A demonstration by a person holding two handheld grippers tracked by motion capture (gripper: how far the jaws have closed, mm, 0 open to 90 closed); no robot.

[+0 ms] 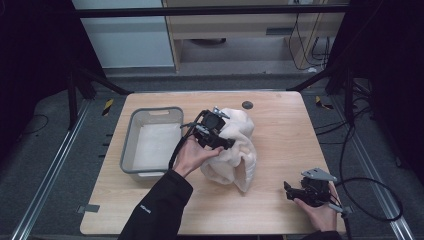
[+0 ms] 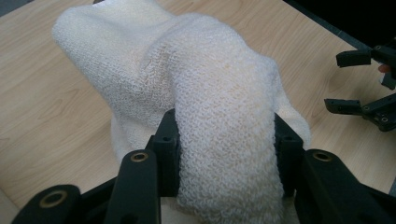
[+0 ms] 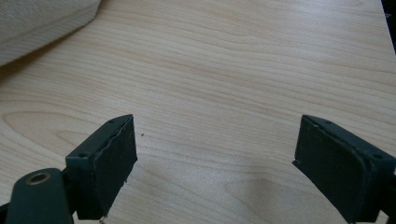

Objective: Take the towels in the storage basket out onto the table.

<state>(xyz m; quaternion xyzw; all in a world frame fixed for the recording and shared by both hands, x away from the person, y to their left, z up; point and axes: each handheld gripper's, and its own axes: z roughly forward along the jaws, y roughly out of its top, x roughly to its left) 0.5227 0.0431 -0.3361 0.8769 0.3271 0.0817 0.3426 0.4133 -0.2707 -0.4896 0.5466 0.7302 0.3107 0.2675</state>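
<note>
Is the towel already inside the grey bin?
No, the towel lies on the table beside the bin, held by the left tongs.

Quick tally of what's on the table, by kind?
Towel: 1, cream, clamped in the left tongs
Bin: 1, grey
Black disc: 1, at the far edge
Tongs on the table: 1, the right tongs, open
Total: 4

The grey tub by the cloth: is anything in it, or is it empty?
Empty. The high view shows the tub's bare pale floor, and the cloth lies bunched on the table beside it, pinched by the left tongs.
</note>
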